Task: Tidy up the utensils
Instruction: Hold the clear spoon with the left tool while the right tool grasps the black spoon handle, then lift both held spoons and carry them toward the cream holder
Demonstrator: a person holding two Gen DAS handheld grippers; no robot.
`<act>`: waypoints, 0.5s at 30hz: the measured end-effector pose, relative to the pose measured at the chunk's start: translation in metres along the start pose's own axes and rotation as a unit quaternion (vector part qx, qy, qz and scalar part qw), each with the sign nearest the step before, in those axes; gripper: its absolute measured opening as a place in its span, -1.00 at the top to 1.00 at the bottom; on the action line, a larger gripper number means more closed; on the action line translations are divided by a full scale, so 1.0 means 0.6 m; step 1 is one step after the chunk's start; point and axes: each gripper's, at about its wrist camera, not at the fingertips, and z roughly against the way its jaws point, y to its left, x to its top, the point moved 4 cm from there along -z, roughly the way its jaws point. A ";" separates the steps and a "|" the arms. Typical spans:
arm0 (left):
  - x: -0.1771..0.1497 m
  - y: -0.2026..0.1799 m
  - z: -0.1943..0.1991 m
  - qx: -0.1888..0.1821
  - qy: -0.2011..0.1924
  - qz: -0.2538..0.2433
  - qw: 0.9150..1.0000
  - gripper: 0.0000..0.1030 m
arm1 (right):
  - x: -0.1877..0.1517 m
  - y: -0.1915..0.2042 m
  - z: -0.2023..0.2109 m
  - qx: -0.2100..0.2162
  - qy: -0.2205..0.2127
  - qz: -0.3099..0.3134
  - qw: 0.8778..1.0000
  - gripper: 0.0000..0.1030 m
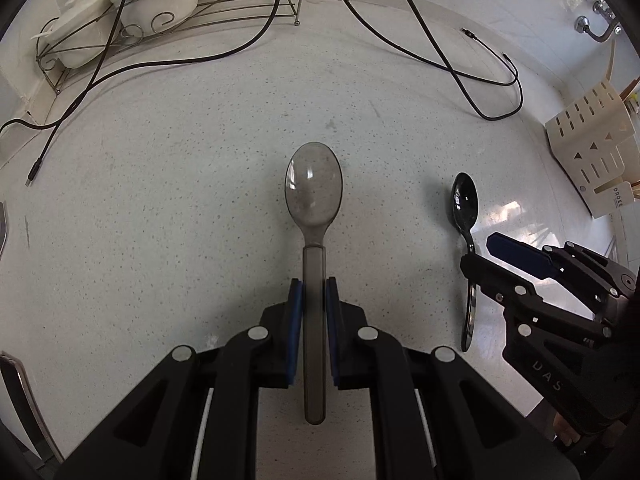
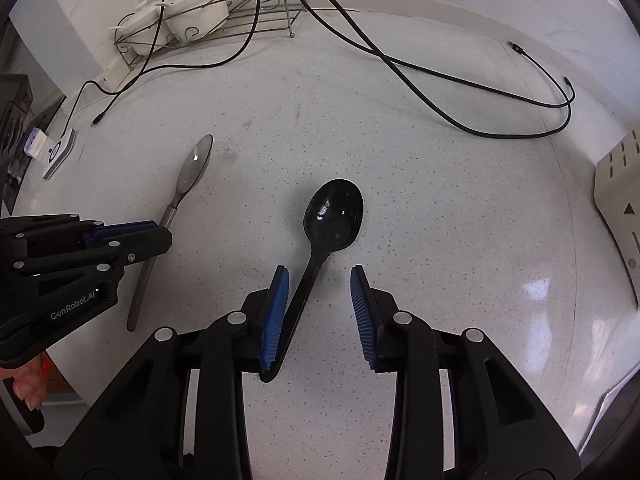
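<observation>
A grey translucent spoon [image 1: 314, 184] points away from me over the speckled counter [image 1: 180, 200], bowl up. My left gripper [image 1: 314, 292] is shut on its handle, both blue pads pressing the sides. To the right lies a black plastic spoon [image 1: 465, 200]. In the right wrist view, the black spoon [image 2: 334, 212] rests on the counter with its handle running between the fingers of my right gripper [image 2: 319, 280]. The handle leans against the left pad while the right pad stands apart, so this gripper is open. The left gripper [image 2: 162, 234] and the grey spoon [image 2: 196, 168] show at the left.
A wire rack [image 1: 240, 4] with white lidded pots [image 1: 160, 12] stands at the back left. Black cables [image 1: 480, 76] loop across the far counter. A cream slotted utensil holder [image 1: 592, 148] sits at the right, with taps [image 1: 592, 28] behind it. A small card [image 2: 60, 152] lies at the left.
</observation>
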 end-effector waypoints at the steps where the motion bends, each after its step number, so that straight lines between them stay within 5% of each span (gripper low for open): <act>1: -0.001 0.002 0.001 0.000 0.000 0.001 1.000 0.78 | 0.001 0.002 -0.002 -0.002 0.004 0.002 1.000 0.51; 5: -0.002 0.003 0.002 -0.002 0.001 0.000 1.000 0.78 | 0.003 0.008 -0.007 -0.012 0.016 0.010 1.000 0.55; 10: 0.001 0.002 0.001 0.004 0.004 -0.007 1.000 0.78 | 0.004 0.007 -0.006 -0.009 0.024 0.014 1.000 0.87; 15: 0.002 0.003 0.000 0.006 0.007 -0.007 1.000 0.78 | 0.000 -0.001 -0.004 0.003 0.020 0.007 1.000 0.88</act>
